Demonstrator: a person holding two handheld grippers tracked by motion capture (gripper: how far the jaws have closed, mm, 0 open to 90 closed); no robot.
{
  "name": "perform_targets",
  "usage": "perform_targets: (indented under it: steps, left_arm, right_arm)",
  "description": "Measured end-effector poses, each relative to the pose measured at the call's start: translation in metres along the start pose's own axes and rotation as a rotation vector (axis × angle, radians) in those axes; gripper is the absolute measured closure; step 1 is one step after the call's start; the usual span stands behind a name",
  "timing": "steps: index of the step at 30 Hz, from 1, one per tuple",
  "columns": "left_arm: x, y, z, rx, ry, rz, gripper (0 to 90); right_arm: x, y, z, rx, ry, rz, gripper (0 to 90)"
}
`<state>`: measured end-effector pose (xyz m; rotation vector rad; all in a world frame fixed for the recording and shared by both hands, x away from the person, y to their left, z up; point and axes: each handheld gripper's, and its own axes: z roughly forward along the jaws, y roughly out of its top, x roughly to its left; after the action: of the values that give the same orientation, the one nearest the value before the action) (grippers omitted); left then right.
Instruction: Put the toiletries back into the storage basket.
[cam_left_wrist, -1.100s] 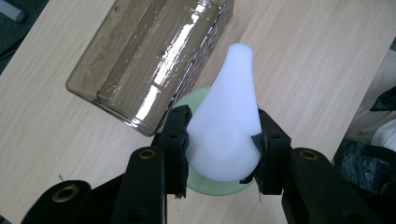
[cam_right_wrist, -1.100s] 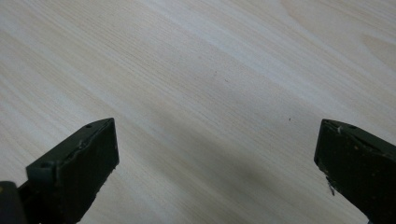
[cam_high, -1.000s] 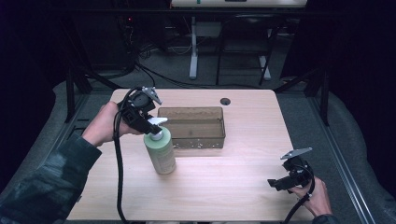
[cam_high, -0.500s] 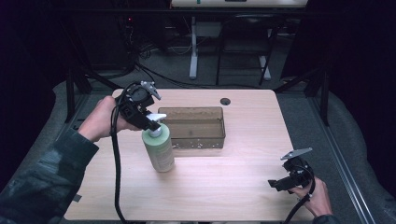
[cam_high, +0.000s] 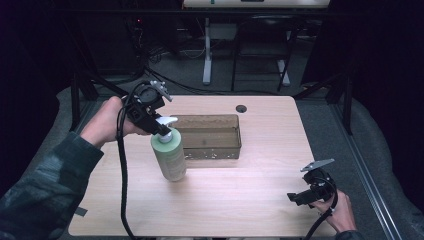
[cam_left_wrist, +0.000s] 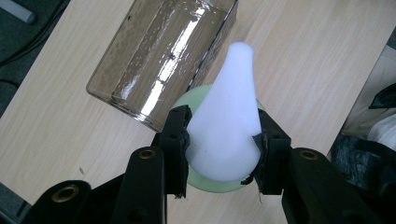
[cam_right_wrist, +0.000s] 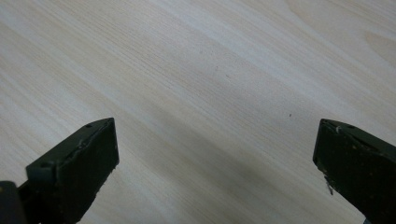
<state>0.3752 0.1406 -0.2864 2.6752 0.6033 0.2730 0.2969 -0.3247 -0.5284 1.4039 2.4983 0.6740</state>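
Pale green plastic forms the body of the pump bottle (cam_high: 169, 159), which stands upright on the light wood worktop (cam_high: 240, 195), left of centre in the high view. Its base rests on the worktop and its right flank sits just beside the near left corner of the clear tray (cam_high: 210, 137); contact between the two cannot be confirmed.

Left hand-held gripper (cam_high: 159, 127): approaches from 10 o'clock of the bottle and is clenched on the white pump head (cam_left_wrist: 227, 126). In the left gripper view both black jaws press against the broad rear of the pump head, one on either side, with the nozzle pointing away toward 12 o'clock of that view. The green shoulder of the bottle shows beneath the pump head. A black cable (cam_high: 122, 170) trails from this gripper down across the left of the worktop.

Right hand-held gripper (cam_high: 300, 196): held low at 4 o'clock of the worktop, near its front right corner, well apart from bottle and tray. In the right gripper view its jaws stand wide apart, released, with bare wood grain between them.

Clear tray: rectangular, transparent, lying at the worktop's centre. A small dark round grommet (cam_high: 241, 108) sits at 12 o'clock of the tray, near the far edge.
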Motion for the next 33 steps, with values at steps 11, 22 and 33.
perform_targets:
  steps: [11,22,33]
  left_arm:
    - [0.002,0.008,-0.007,0.005,0.004,0.009,62.7]
    - [0.004,0.016,-0.013,0.013,0.009,0.018,62.8]
    - [0.004,0.023,-0.019,0.015,0.019,0.026,62.8]
  right_arm:
    - [0.001,-0.001,-0.001,0.002,0.001,0.002,0.0]
    - [-0.001,-0.002,-0.001,0.0,0.003,0.012,0.0]
    - [-0.003,-0.003,0.0,0.003,-0.006,0.006,0.2]
